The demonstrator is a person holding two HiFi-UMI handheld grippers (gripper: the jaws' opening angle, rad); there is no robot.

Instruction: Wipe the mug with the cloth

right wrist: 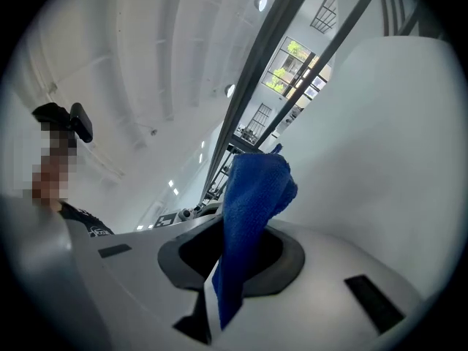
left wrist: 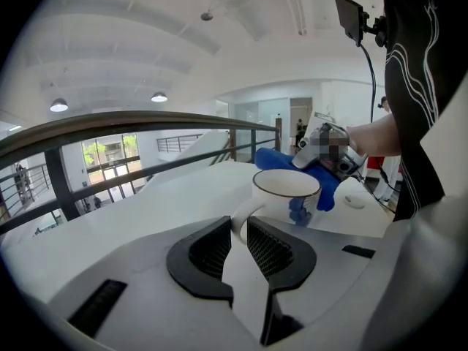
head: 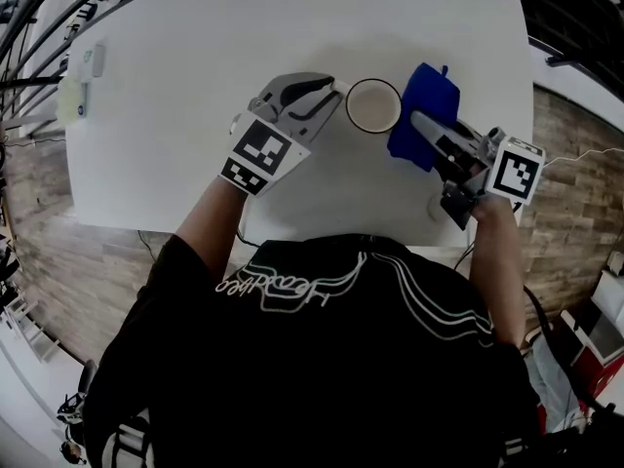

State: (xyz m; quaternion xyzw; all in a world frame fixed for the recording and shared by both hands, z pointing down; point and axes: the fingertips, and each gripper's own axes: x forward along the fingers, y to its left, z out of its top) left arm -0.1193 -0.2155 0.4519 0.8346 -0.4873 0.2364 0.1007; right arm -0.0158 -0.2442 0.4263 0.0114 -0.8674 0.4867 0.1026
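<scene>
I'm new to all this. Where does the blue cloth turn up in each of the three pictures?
Head view: the blue terry cloth is right of centre, just right of the white ceramic mug, clamped in the right hand-held gripper.
Left gripper view: right of centre, behind the mug.
Right gripper view: in the middle, pinched between the jaws.
Shared landmark: the white table.
</scene>
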